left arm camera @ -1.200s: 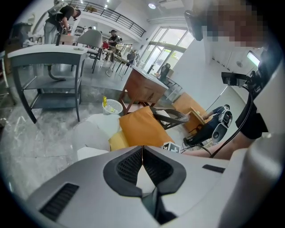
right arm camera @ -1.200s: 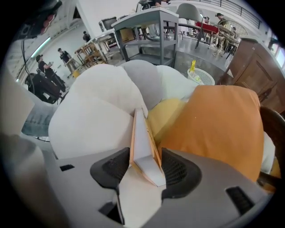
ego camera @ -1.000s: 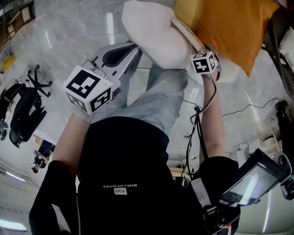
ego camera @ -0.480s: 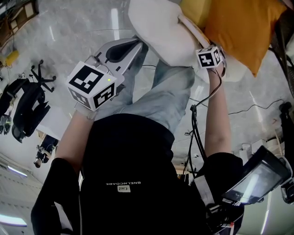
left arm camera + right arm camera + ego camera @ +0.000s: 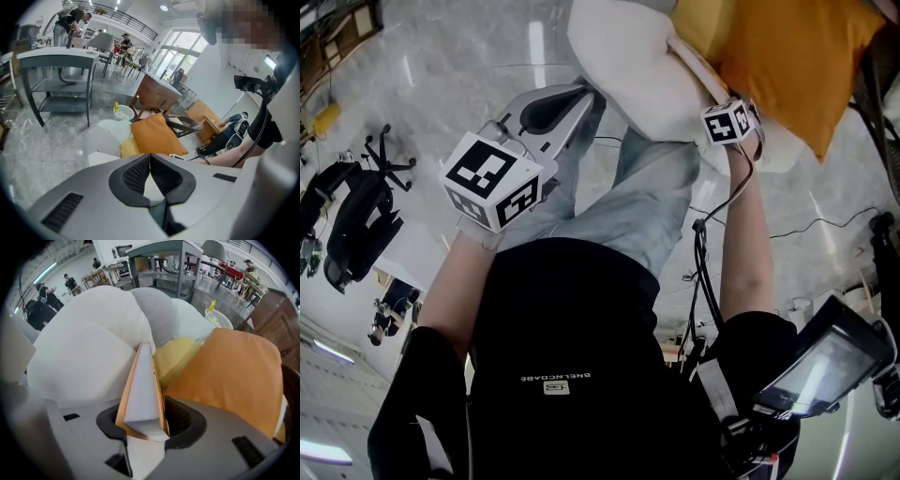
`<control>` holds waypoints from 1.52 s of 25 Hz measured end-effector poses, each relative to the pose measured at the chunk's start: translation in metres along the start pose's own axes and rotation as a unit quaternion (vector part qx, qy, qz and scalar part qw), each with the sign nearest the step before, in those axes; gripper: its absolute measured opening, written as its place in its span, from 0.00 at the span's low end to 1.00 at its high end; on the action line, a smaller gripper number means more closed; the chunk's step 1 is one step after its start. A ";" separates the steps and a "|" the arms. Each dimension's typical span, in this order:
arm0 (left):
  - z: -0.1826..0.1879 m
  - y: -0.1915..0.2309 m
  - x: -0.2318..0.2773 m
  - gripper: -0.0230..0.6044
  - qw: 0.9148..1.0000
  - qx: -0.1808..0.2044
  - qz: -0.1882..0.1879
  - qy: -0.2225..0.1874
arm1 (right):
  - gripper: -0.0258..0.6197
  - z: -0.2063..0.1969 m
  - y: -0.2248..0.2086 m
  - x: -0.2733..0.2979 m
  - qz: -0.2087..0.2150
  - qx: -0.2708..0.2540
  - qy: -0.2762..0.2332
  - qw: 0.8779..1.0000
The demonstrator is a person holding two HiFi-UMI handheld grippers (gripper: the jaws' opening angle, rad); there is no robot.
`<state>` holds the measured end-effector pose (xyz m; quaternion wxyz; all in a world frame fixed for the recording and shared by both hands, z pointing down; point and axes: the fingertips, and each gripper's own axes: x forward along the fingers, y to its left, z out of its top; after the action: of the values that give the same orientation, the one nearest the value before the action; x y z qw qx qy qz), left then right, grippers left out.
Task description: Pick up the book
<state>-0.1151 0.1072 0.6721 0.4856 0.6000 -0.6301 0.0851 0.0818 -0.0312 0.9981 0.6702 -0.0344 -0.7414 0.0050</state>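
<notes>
The book (image 5: pixel 143 394), white pages in a tan cover, stands on edge in the crack between a white cushion (image 5: pixel 84 348) and an orange cushion (image 5: pixel 229 371). My right gripper (image 5: pixel 149 420) points straight down over it. Its jaws straddle the book's spine end and are closing on it, the pads not clearly pressing. In the head view only the marker cube of the right gripper (image 5: pixel 727 122) shows beside the book's thin edge (image 5: pixel 692 64). My left gripper (image 5: pixel 567 98) hangs in the air over the person's leg, shut and empty, its pads meeting at the left gripper's tip (image 5: pixel 150 157).
A yellow cushion (image 5: pixel 176 355) lies behind the book. The cushions rest on a marble floor (image 5: pixel 450 66). A grey metal table (image 5: pixel 61 61), a wooden cabinet (image 5: pixel 157 93) and a wicker chair (image 5: pixel 185 124) stand beyond. Cables (image 5: pixel 825 220) trail along the floor.
The head view has shifted a little, so both marker cubes sit slightly higher in the picture. Neither gripper has visibly moved relative to the cushions.
</notes>
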 end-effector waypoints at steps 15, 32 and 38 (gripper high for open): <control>-0.001 -0.003 -0.020 0.06 1.000 -0.007 0.001 -0.016 | 0.32 0.004 0.003 -0.023 -0.005 0.000 0.008 1.000; 0.019 -0.018 -0.048 0.06 0.999 -0.009 -0.002 -0.042 | 0.30 0.009 0.012 -0.077 0.029 0.029 0.002 0.999; 0.029 -0.017 -0.051 0.06 0.999 -0.013 0.000 -0.048 | 0.29 0.016 0.001 -0.093 0.030 0.070 -0.013 0.997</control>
<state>-0.1260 0.1171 0.6123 0.4629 0.5971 -0.6534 0.0476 0.0754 -0.0350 0.9041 0.6609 -0.0097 -0.7464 0.0777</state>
